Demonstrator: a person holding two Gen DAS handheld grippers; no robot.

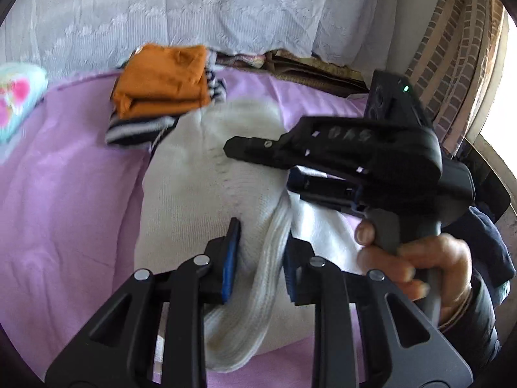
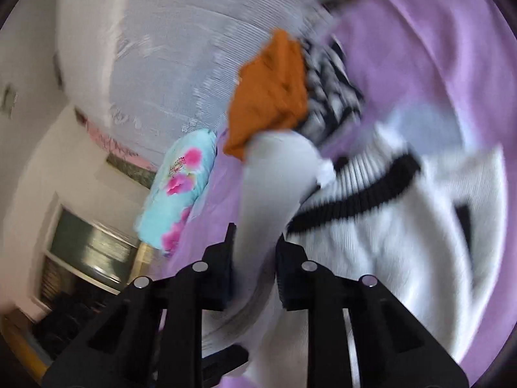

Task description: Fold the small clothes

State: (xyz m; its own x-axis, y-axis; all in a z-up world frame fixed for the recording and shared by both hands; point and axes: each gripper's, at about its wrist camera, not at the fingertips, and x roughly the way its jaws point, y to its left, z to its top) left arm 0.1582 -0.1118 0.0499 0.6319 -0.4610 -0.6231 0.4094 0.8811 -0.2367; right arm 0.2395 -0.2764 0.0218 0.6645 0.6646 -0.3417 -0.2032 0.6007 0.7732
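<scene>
A white knit sweater (image 1: 194, 187) lies bunched on the purple bed sheet (image 1: 64, 210). My left gripper (image 1: 261, 255) is shut on its ribbed white edge, which runs between the blue pads. In the left wrist view a hand (image 1: 429, 265) holds my right gripper (image 1: 268, 168) over the sweater, pointing left, with white cloth at its lower finger. The blurred right wrist view shows the right gripper (image 2: 255, 258) shut on a raised fold of the sweater (image 2: 404, 242), whose ribbed band carries a black stripe.
A folded orange garment (image 1: 164, 80) rests on a black-and-white striped one (image 1: 139, 129) at the back of the bed. A turquoise floral pillow (image 1: 16, 97) lies far left. White lace cloth (image 1: 194, 9) hangs behind the bed. A brick-patterned wall (image 1: 452, 48) stands at right.
</scene>
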